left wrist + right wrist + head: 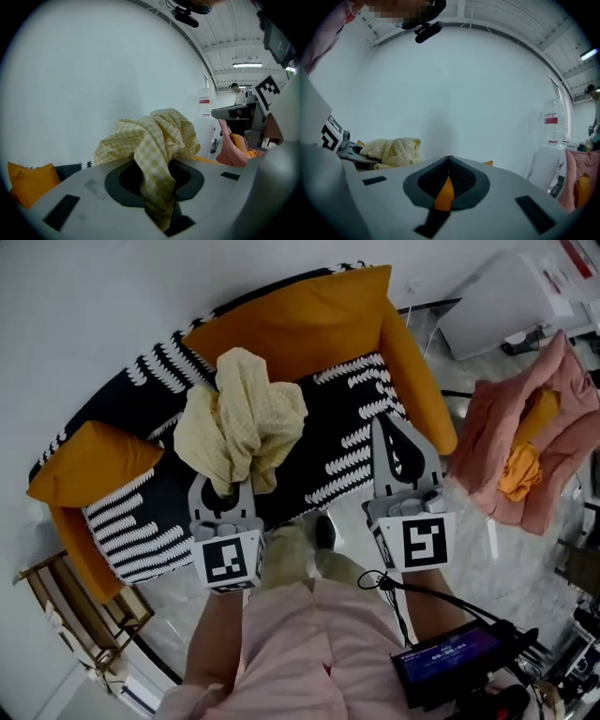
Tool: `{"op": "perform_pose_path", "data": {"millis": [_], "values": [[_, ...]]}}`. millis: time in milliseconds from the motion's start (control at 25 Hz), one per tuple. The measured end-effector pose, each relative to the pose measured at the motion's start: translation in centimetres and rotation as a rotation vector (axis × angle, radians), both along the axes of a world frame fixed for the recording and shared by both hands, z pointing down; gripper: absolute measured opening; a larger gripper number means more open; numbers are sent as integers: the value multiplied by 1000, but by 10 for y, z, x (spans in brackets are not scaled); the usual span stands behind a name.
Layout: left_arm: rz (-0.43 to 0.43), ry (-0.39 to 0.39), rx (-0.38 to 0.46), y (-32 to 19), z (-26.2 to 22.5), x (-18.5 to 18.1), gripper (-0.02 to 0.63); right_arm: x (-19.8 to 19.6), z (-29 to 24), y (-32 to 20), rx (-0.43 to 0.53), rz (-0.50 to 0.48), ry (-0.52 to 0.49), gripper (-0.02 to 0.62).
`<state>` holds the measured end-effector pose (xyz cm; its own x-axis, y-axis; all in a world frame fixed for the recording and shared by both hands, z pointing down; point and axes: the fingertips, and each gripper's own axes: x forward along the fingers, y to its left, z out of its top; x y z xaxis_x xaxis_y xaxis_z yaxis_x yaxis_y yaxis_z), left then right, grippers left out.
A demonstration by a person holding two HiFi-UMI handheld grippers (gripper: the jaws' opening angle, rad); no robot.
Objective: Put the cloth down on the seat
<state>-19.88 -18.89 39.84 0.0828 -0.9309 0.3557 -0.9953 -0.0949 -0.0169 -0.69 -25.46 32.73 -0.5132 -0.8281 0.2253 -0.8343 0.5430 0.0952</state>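
Note:
A crumpled pale-yellow checked cloth (242, 418) hangs bunched above the sofa seat (347, 442), which is black with white stripes. My left gripper (225, 486) is shut on the cloth's lower folds. In the left gripper view the cloth (154, 140) spills up out of the closed jaws of the left gripper (159, 197). My right gripper (386, 427) hovers over the right part of the seat, shut and holding nothing. In the right gripper view the tips of the right gripper (449, 160) meet, with orange upholstery showing behind them.
The sofa has an orange backrest (291, 320), an orange right arm (422, 381) and an orange cushion (94, 460) at the left. A pink heap with an orange cloth (544, 427) lies at the right. A wooden rack (75, 606) stands at lower left and a white appliance (506, 301) at upper right.

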Motion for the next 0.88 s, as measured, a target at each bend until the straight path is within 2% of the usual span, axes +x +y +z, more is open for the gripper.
{"op": "perform_pose_path", "data": {"millis": [160, 520, 880], "values": [[28, 24, -94, -9, 50, -2, 103, -8, 27, -7, -57, 12, 15, 2], [109, 37, -247, -23, 147, 3, 104, -8, 84, -16, -164, 43, 45, 2], [168, 31, -328, -48, 222, 6, 107, -8, 133, -27, -235, 71, 69, 2]]}}
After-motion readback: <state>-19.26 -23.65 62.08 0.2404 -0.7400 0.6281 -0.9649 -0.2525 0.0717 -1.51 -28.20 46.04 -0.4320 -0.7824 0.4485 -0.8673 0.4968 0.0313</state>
